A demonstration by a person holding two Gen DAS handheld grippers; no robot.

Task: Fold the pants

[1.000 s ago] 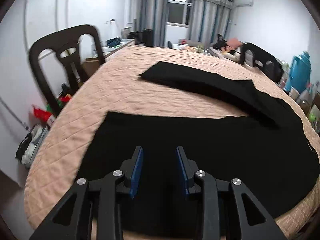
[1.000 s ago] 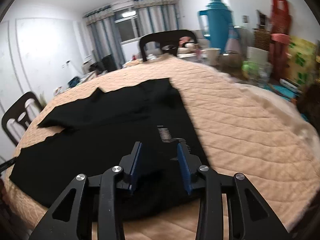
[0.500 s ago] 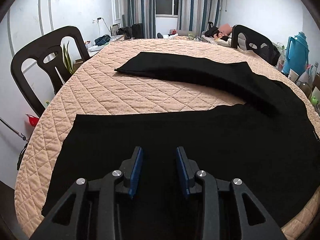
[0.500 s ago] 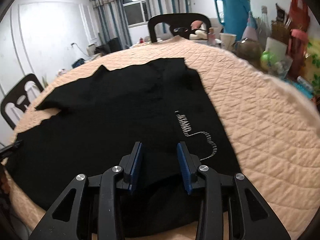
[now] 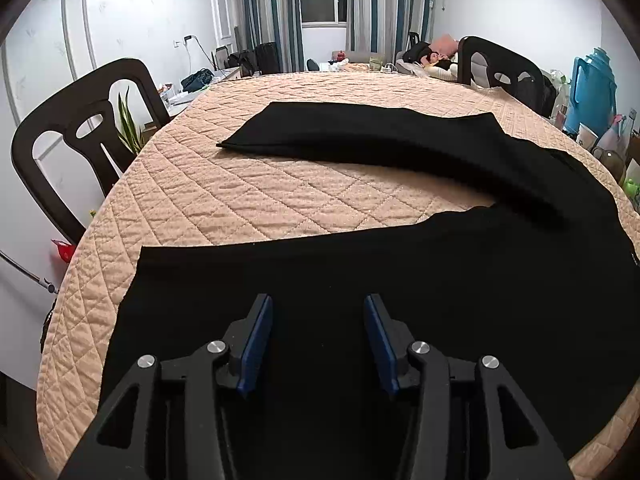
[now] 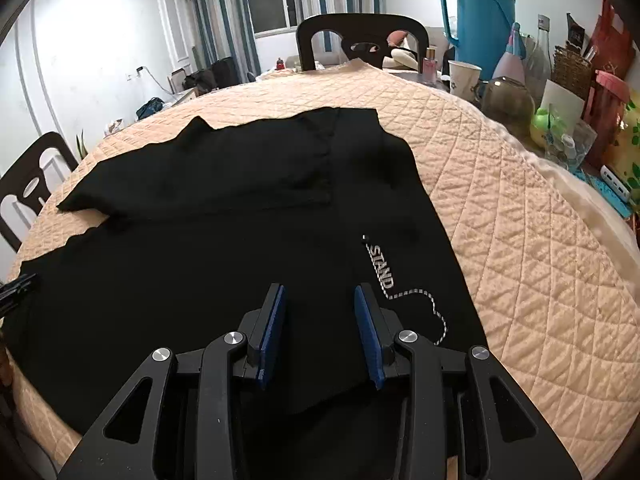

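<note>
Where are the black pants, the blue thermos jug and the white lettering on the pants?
black pants (image 5: 400, 272), left wrist view, on the near leg.
blue thermos jug (image 6: 480, 20), right wrist view, on its body.
white STAND lettering (image 6: 381, 265), right wrist view, mid-word.

Right gripper (image 6: 319, 334): jaws parted, nothing held, seen above black cloth at 6 o'clock.
Pants (image 6: 224, 248): black, spread flat on the quilted cover (image 6: 520, 240); one leg laid toward 10 o'clock.
Lettering (image 6: 381, 265): "STAND", stitched just right of centre.
Blue flask (image 6: 480, 20): stood at 1 o'clock.
</note>
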